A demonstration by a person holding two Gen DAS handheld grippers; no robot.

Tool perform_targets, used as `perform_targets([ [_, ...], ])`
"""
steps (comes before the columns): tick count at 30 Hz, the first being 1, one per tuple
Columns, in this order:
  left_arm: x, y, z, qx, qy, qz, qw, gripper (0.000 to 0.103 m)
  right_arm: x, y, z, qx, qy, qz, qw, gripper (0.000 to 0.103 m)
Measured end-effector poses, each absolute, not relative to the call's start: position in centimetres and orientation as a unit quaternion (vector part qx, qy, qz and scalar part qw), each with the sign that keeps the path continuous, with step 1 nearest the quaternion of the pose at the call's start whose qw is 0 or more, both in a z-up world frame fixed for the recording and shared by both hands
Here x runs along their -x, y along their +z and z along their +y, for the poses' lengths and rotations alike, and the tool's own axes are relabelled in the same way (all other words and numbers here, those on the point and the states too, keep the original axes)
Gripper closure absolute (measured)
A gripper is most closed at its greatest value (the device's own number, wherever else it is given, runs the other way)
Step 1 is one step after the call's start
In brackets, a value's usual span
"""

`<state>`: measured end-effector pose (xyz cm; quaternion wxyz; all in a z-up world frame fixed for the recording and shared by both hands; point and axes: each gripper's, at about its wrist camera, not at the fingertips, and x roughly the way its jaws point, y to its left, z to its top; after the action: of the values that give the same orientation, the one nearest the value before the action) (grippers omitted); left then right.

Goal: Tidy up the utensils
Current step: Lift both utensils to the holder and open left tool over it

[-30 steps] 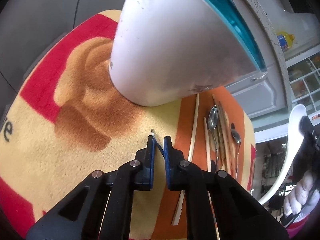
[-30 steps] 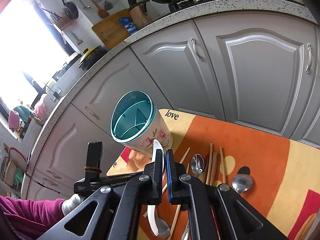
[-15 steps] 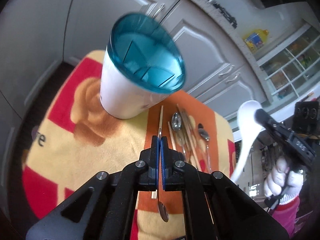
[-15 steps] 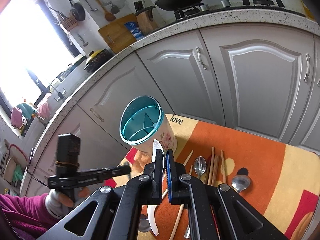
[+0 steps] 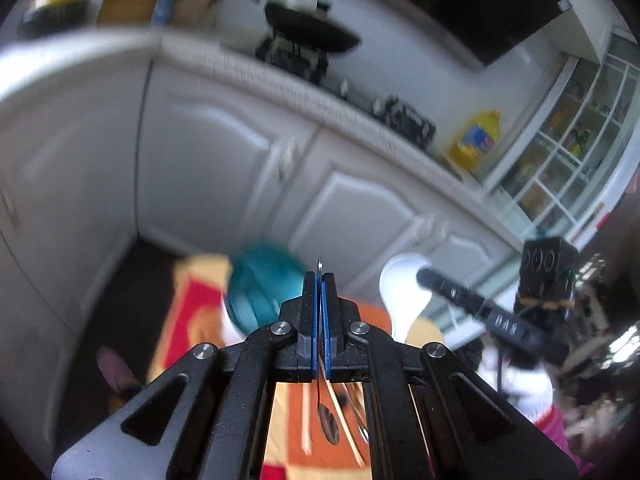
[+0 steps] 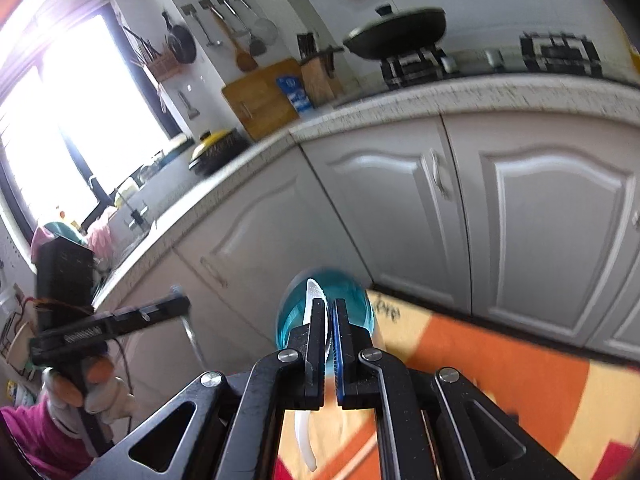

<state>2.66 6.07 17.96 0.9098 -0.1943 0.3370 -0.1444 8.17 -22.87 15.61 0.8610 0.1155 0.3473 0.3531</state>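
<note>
My left gripper is shut on a thin metal spoon, whose bowl hangs below the pads and whose handle tip pokes out above. It is high over the patterned mat, with the teal-rimmed utensil holder blurred just ahead on the left. My right gripper is shut on a white plastic spoon, raised in line with the holder. In the right wrist view the left gripper is at the left with the metal spoon dangling from it.
Chopsticks and more metal spoons lie on the orange part of the mat below my left gripper. White cabinet doors and a speckled counter with a wok and stove stand behind. A gloved hand grips the left tool.
The left gripper shut on the metal spoon and lifted it well off the mat, and its view swung up to the cabinets. The right gripper rose a little with the white spoon.
</note>
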Motion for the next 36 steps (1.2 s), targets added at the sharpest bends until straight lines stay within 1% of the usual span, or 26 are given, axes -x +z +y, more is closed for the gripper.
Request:
perform_targets([
  [5, -6.5, 20.1, 6.8, 0.151, -0.093, 0.293, 0.940, 0.103, -11.6, 16.5, -19.9, -0.114, 0.337, 0.326, 0.876, 0.100],
  [10, -9.4, 19.0, 5.6, 0.098, -0.054, 0.271, 0.956, 0.103, -15.1, 15.6, -17.5, -0.102, 0.308, 0.311, 0.893, 0.100],
  [14, -10.8, 16.5, 4.4, 0.074, -0.040, 0.278, 0.957, 0.103, -16.5, 13.6, -16.4, -0.086, 0.282, 0.302, 0.907, 0.100],
  [19, -11.0, 13.3, 2.7, 0.034, -0.036, 0.288, 0.956, 0.103, -16.3, 11.1, -15.5, -0.062, 0.279, 0.314, 0.905, 0.100],
  [25, -10.5, 10.9, 2.5, 0.043, -0.037, 0.317, 0.947, 0.103, -15.1, 9.1, -15.4, -0.048, 0.298, 0.348, 0.888, 0.100],
  [29, -10.1, 10.4, 2.6, 0.059, -0.039, 0.328, 0.942, 0.103, -14.8, 8.1, -16.0, -0.046, 0.301, 0.382, 0.873, 0.100],
  [30, -10.1, 10.4, 2.7, 0.063, -0.041, 0.331, 0.941, 0.101, -14.8, 8.0, -16.3, -0.049, 0.298, 0.389, 0.870, 0.100],
  [31, -10.0, 10.5, 2.8, 0.069, -0.044, 0.335, 0.939, 0.098, -14.6, 8.0, -16.7, -0.053, 0.295, 0.392, 0.870, 0.096],
  [32, -10.0, 10.6, 2.9, 0.072, -0.044, 0.338, 0.937, 0.095, -14.5, 8.1, -17.1, -0.057, 0.294, 0.393, 0.869, 0.087],
  [34, -9.6, 10.7, 3.1, 0.086, -0.044, 0.342, 0.935, 0.076, -14.2, 8.4, -17.9, -0.065, 0.291, 0.394, 0.869, 0.075],
  [36, -9.1, 11.0, 3.3, 0.097, -0.046, 0.342, 0.933, 0.068, -13.7, 8.7, -18.5, -0.067, 0.290, 0.394, 0.869, 0.074],
])
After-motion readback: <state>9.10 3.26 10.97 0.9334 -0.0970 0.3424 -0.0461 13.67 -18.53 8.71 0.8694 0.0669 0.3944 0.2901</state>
